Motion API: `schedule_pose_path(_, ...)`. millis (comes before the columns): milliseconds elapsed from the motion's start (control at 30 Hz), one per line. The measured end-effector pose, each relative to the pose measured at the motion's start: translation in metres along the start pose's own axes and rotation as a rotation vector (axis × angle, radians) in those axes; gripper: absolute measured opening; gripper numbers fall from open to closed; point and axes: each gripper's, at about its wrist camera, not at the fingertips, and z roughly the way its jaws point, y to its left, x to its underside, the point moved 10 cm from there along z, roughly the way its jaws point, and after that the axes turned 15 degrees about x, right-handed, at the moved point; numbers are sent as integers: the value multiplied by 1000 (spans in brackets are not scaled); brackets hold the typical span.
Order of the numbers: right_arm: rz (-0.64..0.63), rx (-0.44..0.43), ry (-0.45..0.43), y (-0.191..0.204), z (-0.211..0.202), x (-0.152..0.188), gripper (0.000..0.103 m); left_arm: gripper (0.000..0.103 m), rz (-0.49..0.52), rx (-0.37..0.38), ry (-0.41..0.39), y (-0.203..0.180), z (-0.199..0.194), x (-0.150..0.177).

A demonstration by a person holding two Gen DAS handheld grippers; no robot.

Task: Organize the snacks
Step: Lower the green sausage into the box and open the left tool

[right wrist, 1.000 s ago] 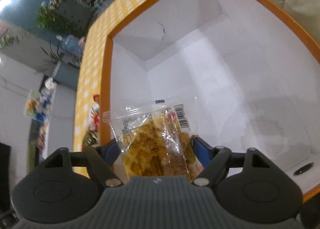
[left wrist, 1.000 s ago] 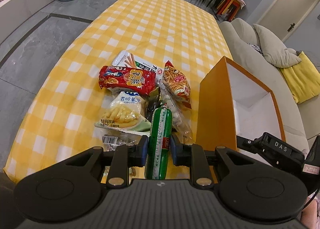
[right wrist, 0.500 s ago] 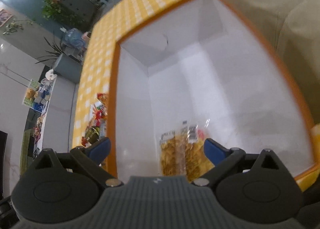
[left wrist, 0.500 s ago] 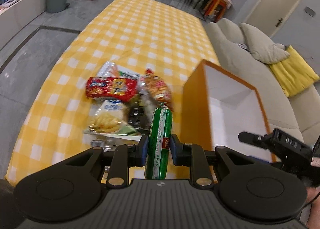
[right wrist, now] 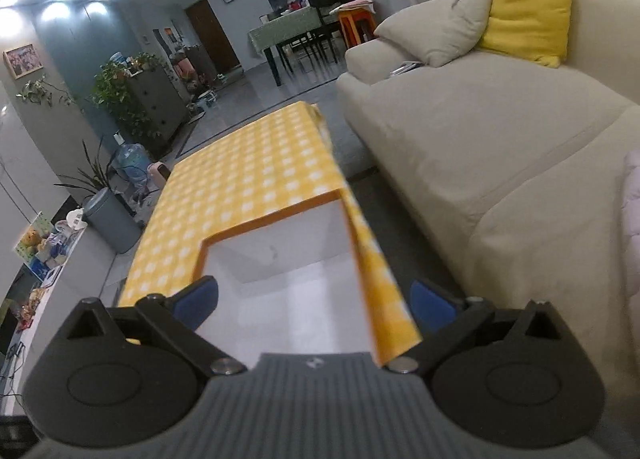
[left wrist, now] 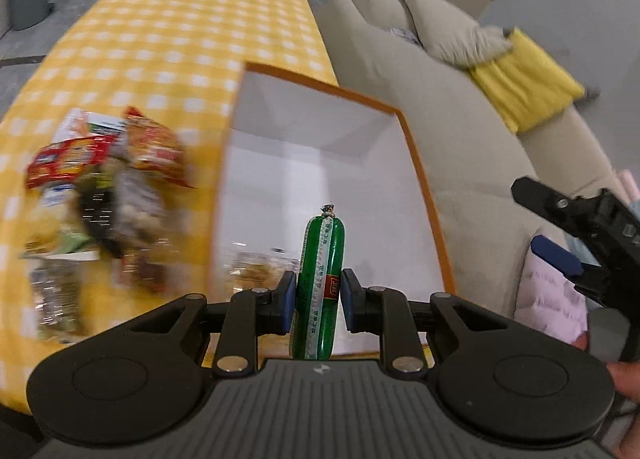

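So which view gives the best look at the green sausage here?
The left wrist view: the green sausage stands sharp between the left gripper pads, over the orange box. The right wrist view shows none of it, only the open, empty right gripper above the box.

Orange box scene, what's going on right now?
Snacks are being sorted into the orange box. The left tool is shut on a green sausage, held over the box, where one clear packet already lies. The right tool is open and empty above the box. More snack packs sit on the checkered table.
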Motion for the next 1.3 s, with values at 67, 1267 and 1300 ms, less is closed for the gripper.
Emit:
schedule_pose_path(67, 42, -16, 3, -16, 5, 0, 100, 26, 12, -10, 45, -11, 27, -1)
schedule_pose_path(1267, 164, 21, 293, -41, 73, 43, 100, 49, -187, -45, 167, -15, 138, 33)
schedule_pose_path(1300, 155, 33, 291, -42, 73, 43, 100, 55, -189, -34, 162, -14, 136, 32)
